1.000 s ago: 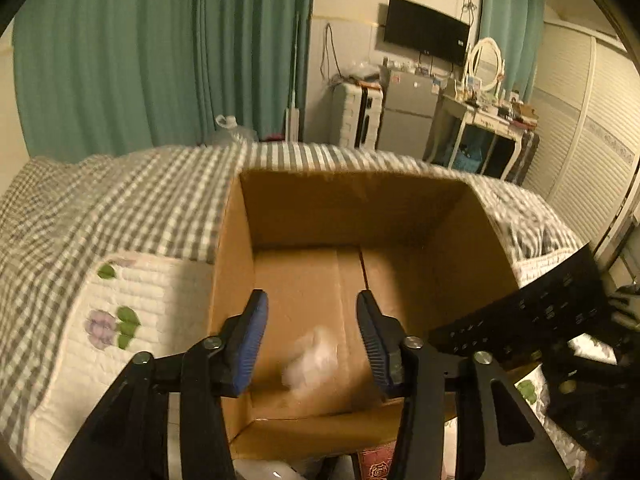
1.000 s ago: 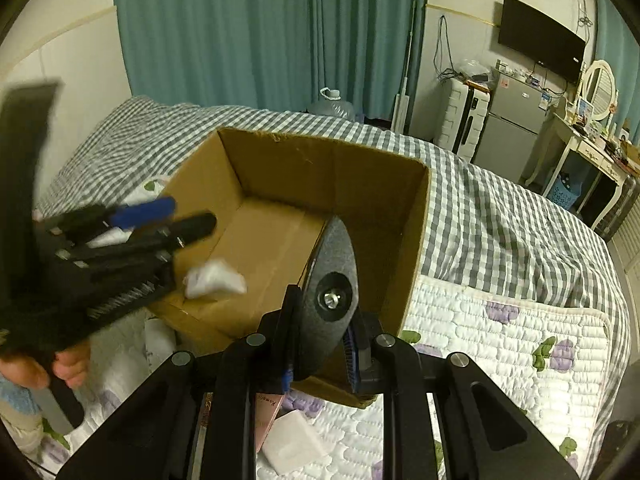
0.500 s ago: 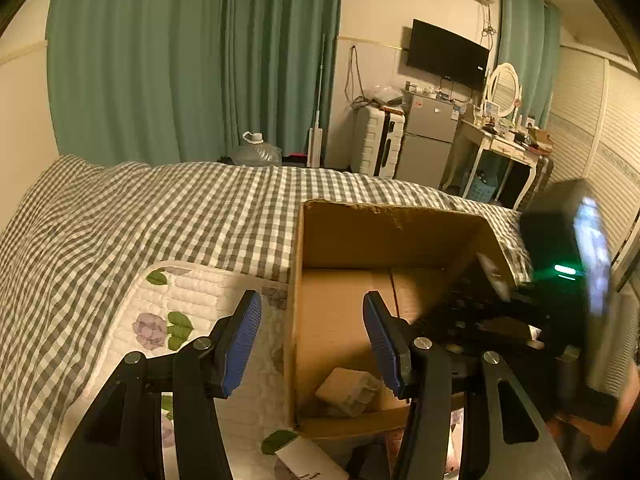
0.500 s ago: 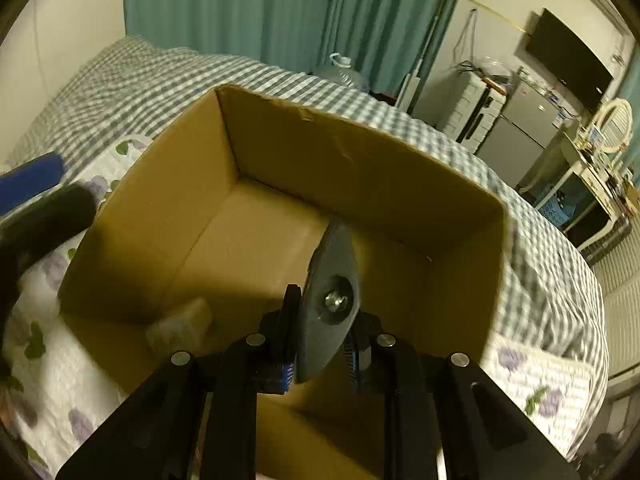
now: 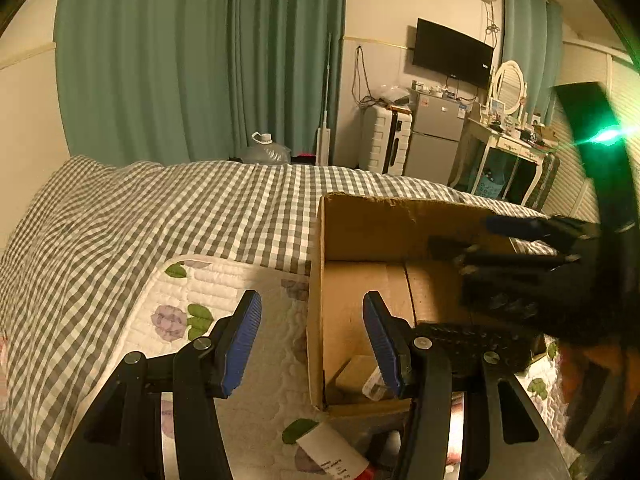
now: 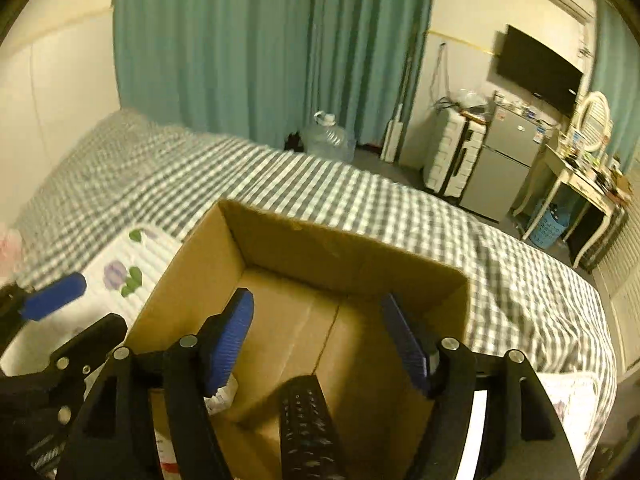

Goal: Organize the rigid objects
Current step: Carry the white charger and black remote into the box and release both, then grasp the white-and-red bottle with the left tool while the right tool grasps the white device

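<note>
Cardboard box (image 6: pixel 304 248) sits on the bed (image 5: pixel 168 220). Right gripper (image 6: pixel 320 344) above box, jaws spread; black remote (image 6: pixel 308 432) inside box, near end cut off. Left gripper (image 5: pixel 312 340) at box's left wall, jaws spread, empty. Small packet (image 5: pixel 360 376) inside box, partly hidden.

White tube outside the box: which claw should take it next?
Left. The left claw is open and empty, over the quilt with the white tube just below it, outside the cardboard box. The right claw, also open, is over the box interior.

Teal curtains (image 5: pixel 200 60), wall TV (image 5: pixel 453 52), water jug (image 6: pixel 329 136)
</note>
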The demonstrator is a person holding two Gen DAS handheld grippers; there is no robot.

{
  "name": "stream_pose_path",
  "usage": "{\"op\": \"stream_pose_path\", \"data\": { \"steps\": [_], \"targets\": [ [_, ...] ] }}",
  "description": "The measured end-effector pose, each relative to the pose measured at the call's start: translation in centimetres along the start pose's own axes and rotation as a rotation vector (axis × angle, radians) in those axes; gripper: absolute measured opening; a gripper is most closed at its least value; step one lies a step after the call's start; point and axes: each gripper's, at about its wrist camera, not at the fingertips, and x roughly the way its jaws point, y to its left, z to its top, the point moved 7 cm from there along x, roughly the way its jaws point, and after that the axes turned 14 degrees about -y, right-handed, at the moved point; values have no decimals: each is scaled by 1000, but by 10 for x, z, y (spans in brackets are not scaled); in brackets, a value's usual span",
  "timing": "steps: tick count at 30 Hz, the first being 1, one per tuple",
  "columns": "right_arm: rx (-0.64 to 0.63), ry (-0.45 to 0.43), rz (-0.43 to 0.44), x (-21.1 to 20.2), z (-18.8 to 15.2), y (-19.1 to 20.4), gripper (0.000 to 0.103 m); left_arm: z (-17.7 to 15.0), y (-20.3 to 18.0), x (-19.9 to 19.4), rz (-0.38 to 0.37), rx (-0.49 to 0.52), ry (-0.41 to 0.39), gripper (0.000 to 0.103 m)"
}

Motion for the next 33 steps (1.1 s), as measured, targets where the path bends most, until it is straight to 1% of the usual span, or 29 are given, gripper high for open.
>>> {"op": "stream_pose_path", "data": {
  "steps": [4,6,9,12,16,18,21,25,28,30,33],
  "targets": [
    [46,-47,-11,-33,-2,-17,69,-9,3,-8,8,-6,7,56],
    [71,-72,-12,-54,-10,-26,70,-15,5,-10,16,-2,15,56],
    [87,-85,8,-81,-30,-32,72,-24,4,-14,22,11,26,56],
    [86,-83,32,-96,-49,-29,72,-34,1,-19,27,37,34,56],
    [58,-57,94,-109,-83,-12,72,-57,-8,-28,14,81,61,56],
    [44,-36,136,-112,-98,0,72,-69,-11,-34,12,100,78,56],
    [22,35,203,-108,-128,22,72,-98,-12,-43,9,112,125,56],
    [3,131,247,-102,-164,43,72,-132,-9,-58,13,117,177,56],
    [-42,179,267,-101,-184,59,72,-154,-4,-69,15,108,214,56],
    [-79,205,285,-98,-194,70,72,-161,-2,-70,13,104,232,56],
    [-112,249,302,-87,-208,81,72,-163,0,-69,27,110,230,56]
  ]
}}
